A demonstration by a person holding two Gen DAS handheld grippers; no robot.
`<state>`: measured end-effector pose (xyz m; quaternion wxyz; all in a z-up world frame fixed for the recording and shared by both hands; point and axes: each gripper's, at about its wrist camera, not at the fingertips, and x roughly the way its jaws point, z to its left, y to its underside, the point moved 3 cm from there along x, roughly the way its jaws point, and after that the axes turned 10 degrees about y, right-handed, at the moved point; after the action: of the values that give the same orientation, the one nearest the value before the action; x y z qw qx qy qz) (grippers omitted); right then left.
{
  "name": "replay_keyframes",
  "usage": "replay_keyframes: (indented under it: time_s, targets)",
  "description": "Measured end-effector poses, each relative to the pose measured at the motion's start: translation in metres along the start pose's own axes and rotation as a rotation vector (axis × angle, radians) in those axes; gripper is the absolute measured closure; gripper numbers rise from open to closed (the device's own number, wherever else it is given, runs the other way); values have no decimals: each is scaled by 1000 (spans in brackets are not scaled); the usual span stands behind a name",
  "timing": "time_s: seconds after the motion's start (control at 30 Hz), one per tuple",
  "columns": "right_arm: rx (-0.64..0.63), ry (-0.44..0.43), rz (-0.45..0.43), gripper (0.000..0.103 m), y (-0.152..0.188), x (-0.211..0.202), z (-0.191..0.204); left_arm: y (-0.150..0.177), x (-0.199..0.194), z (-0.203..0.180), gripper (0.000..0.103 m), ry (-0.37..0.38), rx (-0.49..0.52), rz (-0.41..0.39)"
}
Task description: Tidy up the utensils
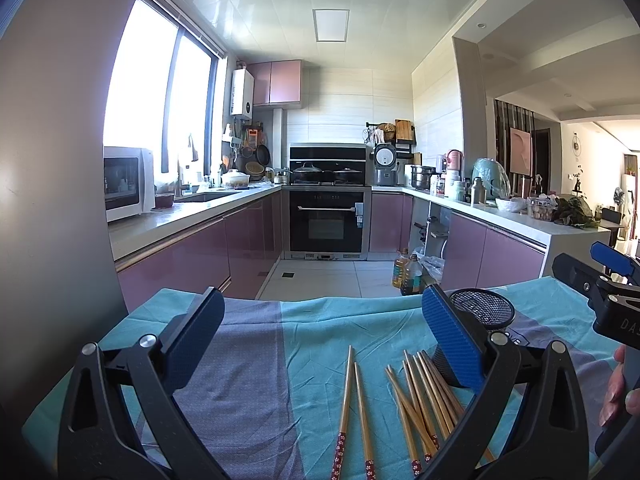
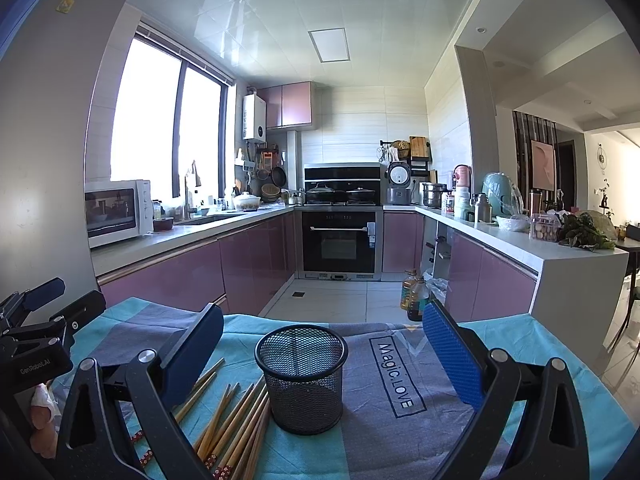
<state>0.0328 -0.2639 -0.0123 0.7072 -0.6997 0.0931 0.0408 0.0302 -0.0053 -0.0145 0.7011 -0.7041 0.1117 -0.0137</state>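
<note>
Several wooden chopsticks [image 1: 424, 396] with red patterned ends lie on the blue and grey tablecloth [image 1: 248, 360]. A pair of them [image 1: 352, 408] lies apart to the left. A black mesh holder [image 2: 302, 380] stands upright and empty, with the chopsticks [image 2: 236, 416] at its left. My left gripper [image 1: 324, 344] is open and empty above the chopsticks; the holder [image 1: 484, 308] shows behind its right finger. My right gripper [image 2: 324, 356] is open and empty, with the holder between its fingers in view. Each gripper shows at the edge of the other's view.
The table ends at its far edge [image 2: 360, 322], with a tiled kitchen floor beyond. Oil bottles [image 2: 414, 292] stand on the floor. Purple cabinets, an oven [image 2: 340, 240] and a white counter end [image 2: 576, 280] lie further off.
</note>
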Motion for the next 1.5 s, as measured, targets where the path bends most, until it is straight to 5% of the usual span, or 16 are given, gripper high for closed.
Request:
replay_keyframes:
  time_s: [0.27,0.43,0.57,0.73,0.8,1.07,1.5]
  targets:
    - [4,-7,11,7,2,1,-1,-1,0,-1,6,-2,22,-30]
    - [11,-46,63,7,8,8,-1,2,11,-1,6,8,50,22]
    - [-23,-98,177,7,27,21,7,8,26,4,6,1,91,78]
    - [-101,-190,421,9,69,50,29,27,58,17,6,37,100,263]
    - [-103,-224,490,24,85,58,36,38,72,21,12,48,71,323]
    - [-101,-286,659,49,109,82,55,91,119,29,42,96,14,565]
    - [-70,-316,727,69,116,96,61,125,156,18,73,226,-89,758]
